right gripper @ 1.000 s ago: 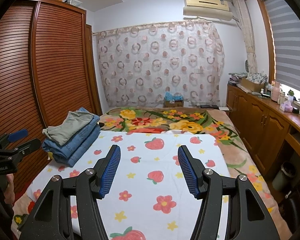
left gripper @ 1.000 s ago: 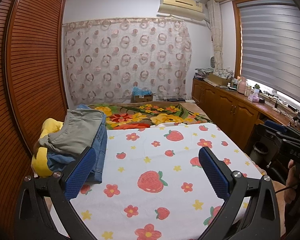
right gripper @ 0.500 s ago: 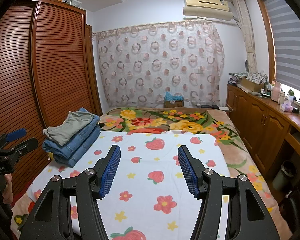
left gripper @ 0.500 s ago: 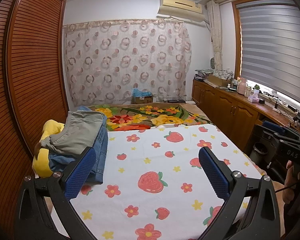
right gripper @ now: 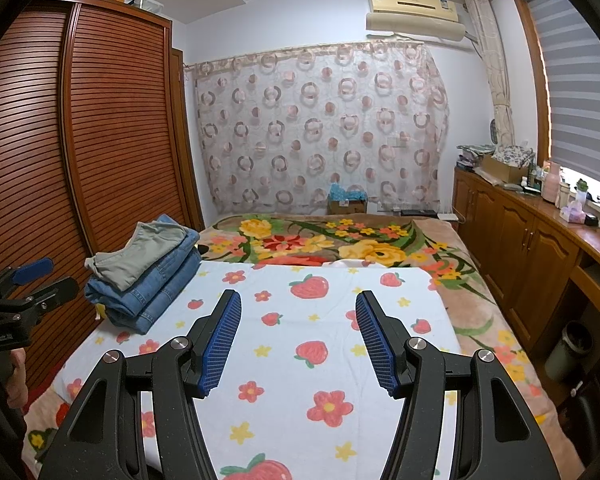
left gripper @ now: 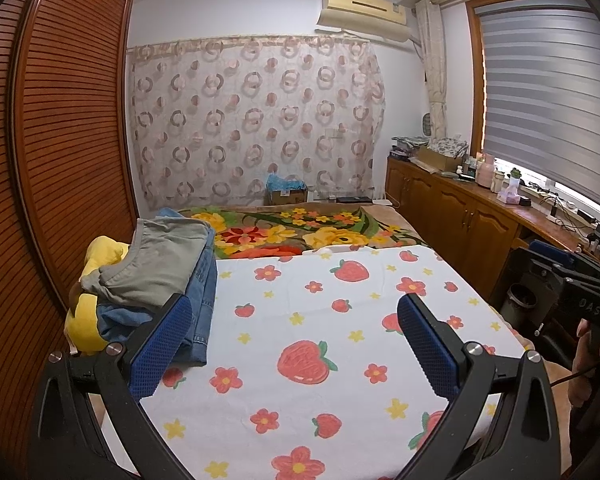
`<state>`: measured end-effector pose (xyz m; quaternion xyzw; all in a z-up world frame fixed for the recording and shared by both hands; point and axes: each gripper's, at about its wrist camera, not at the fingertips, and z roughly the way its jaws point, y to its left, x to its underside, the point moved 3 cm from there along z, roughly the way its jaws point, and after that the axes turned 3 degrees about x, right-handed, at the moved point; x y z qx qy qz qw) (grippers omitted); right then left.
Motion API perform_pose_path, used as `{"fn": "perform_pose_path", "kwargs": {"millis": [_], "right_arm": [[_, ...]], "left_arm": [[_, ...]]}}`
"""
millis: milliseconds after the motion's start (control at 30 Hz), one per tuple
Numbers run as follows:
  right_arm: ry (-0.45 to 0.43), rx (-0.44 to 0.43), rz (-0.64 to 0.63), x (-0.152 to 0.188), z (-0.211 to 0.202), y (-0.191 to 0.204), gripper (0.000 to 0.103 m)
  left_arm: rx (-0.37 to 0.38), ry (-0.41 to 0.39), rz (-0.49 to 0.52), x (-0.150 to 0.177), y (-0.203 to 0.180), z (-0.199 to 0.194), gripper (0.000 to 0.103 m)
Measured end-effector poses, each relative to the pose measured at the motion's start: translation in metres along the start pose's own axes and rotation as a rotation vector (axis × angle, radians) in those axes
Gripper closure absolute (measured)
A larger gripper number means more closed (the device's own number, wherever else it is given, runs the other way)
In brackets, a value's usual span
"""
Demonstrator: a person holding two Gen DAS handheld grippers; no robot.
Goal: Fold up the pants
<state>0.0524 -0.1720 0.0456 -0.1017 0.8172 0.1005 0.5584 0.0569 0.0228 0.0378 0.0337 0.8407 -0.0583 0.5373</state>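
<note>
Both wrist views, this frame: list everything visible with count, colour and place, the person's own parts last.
strawberry sheet: one, white with red fruit and flowers, spread on the near half of the bed.
floral blanket: one, tan with yellow and red flowers, far half of the bed.
pants stack: a grey-green pair on top of folded blue jeans, left edge of the bed.
yellow cloth: one, under and behind the stack.
wardrobe: one, brown louvred, left wall.
curtain: one, pale with ring print, far wall.
air conditioner: one, cream, above the curtain.
cabinets: brown run under the window, cluttered top.
left gripper: black, blue pads, open, empty.
right gripper: same, open, empty.
</note>
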Motion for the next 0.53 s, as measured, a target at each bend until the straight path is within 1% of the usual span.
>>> {"fn": "perform_pose_path", "kwargs": {"millis": [533], "right_arm": [[-0.003,0.003,-0.002,0.0013,-0.0001,0.0013,0.041]], "left_arm": [[0.001,0.000,0.000,-0.0008,0.0008,0.0005,0.000]]}}
